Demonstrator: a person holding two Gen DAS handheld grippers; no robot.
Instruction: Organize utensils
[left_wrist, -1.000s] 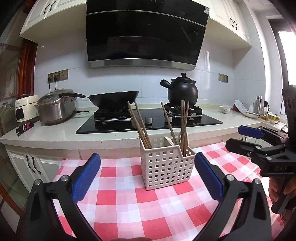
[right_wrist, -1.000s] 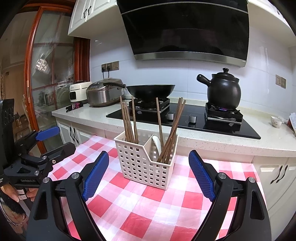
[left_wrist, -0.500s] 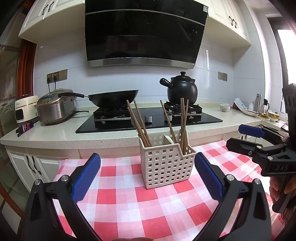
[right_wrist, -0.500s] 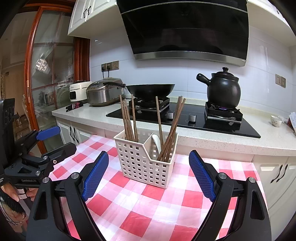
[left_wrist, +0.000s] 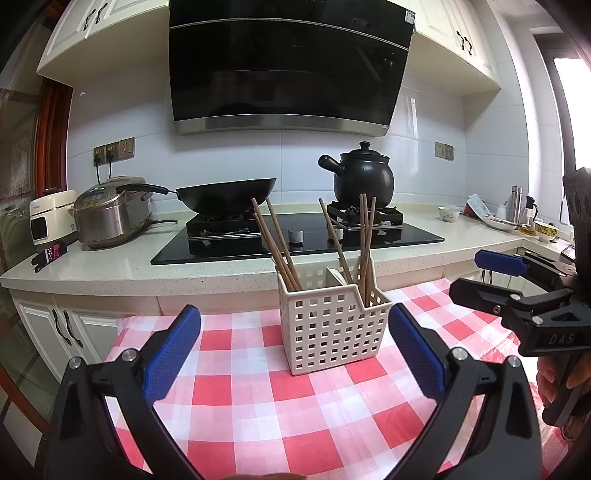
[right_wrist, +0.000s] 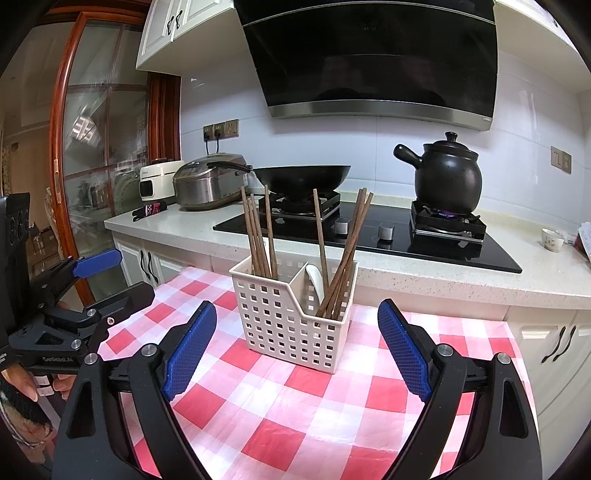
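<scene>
Almost nothing has changed; the white perforated plastic caddy (left_wrist: 334, 325) keeps its brown wooden chopsticks (right_wrist: 258, 236); both grippers, left (left_wrist: 295, 354) and right (right_wrist: 295, 347), still hover, jaws spread, empty; sorting looks finished.

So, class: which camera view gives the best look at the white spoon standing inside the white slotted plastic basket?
The right wrist view: the white spoon shows its curved handle in the basket compartment holding the splayed wooden chopsticks. The left wrist view shows only a sliver of it behind the divider.
</scene>
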